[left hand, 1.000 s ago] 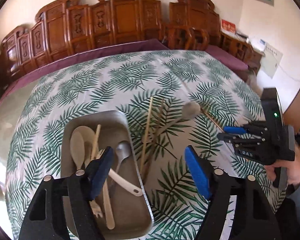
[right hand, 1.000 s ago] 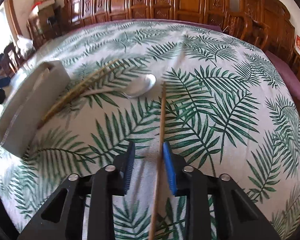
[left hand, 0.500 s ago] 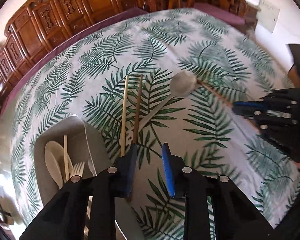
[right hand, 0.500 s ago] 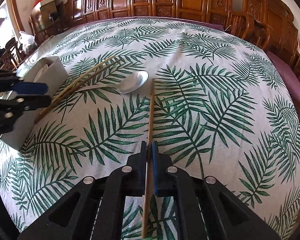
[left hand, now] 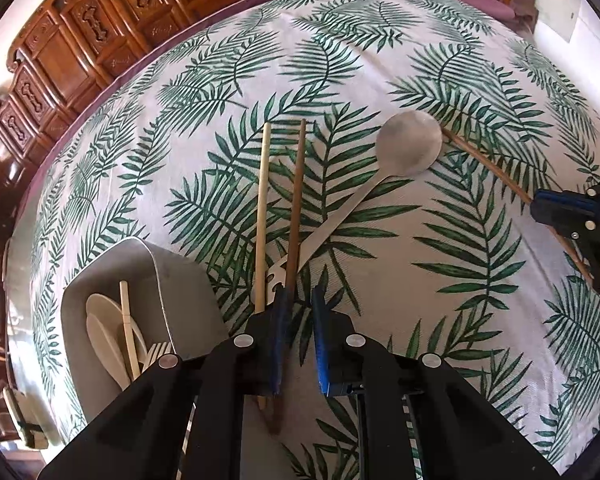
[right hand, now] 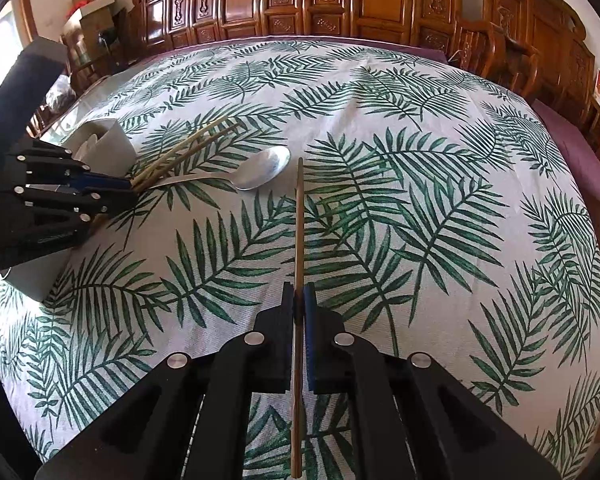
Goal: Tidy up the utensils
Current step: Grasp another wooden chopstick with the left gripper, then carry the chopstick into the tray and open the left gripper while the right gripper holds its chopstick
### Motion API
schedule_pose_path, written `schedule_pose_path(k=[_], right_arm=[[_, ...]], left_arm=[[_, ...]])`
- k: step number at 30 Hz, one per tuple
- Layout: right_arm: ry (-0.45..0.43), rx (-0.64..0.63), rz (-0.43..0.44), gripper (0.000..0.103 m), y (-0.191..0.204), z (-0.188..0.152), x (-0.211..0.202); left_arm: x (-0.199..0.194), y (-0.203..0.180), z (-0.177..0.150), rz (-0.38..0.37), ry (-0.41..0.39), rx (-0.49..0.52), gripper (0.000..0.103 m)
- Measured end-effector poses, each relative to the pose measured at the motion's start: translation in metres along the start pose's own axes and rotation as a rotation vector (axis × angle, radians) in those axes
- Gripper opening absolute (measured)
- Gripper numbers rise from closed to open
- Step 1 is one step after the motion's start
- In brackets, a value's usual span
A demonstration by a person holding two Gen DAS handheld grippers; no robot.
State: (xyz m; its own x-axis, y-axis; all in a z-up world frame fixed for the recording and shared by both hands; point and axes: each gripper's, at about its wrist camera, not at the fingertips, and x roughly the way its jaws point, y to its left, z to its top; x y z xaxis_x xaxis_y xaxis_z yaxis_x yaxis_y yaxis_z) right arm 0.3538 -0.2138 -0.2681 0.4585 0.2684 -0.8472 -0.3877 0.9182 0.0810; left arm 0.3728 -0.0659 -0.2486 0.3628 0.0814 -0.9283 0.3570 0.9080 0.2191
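My left gripper (left hand: 297, 300) has dropped from above the tray (left hand: 159, 272) to the two chopsticks (left hand: 295, 200) just right of it, and its jaws, wide a second ago, are closing with the darker stick's near end at the left pad, not yet pinched. My right gripper (right hand: 298, 300), which a second ago straddled the lone chopstick (right hand: 298, 220) with a gap, is now pressed together on it, the stick running away from me across the tablecloth (right hand: 420, 200). The spoon (left hand: 410, 148) lies where it was, its handle under the pair and its bowl far right of them.
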Motion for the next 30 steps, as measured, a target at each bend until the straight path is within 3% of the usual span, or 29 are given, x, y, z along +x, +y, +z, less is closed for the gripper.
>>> schedule_pose_path(k=[15,23,30], right_arm=[[0.023,-0.021,-0.031,0.006,0.003,0.001,0.006],[0.003,0.028,0.024,0.006,-0.001,0.002,-0.003],[-0.096,0.033,0.038,0.006,0.008,0.008,-0.036]], left_arm=[[0.0,-0.004,-0.008,-0.014,-0.013,-0.012,0.004],[-0.038,-0.001,-0.025,-0.08,-0.123,-0.081,0.004],[-0.073,0.009,-0.036,-0.138,-0.195,-0.118,0.004]])
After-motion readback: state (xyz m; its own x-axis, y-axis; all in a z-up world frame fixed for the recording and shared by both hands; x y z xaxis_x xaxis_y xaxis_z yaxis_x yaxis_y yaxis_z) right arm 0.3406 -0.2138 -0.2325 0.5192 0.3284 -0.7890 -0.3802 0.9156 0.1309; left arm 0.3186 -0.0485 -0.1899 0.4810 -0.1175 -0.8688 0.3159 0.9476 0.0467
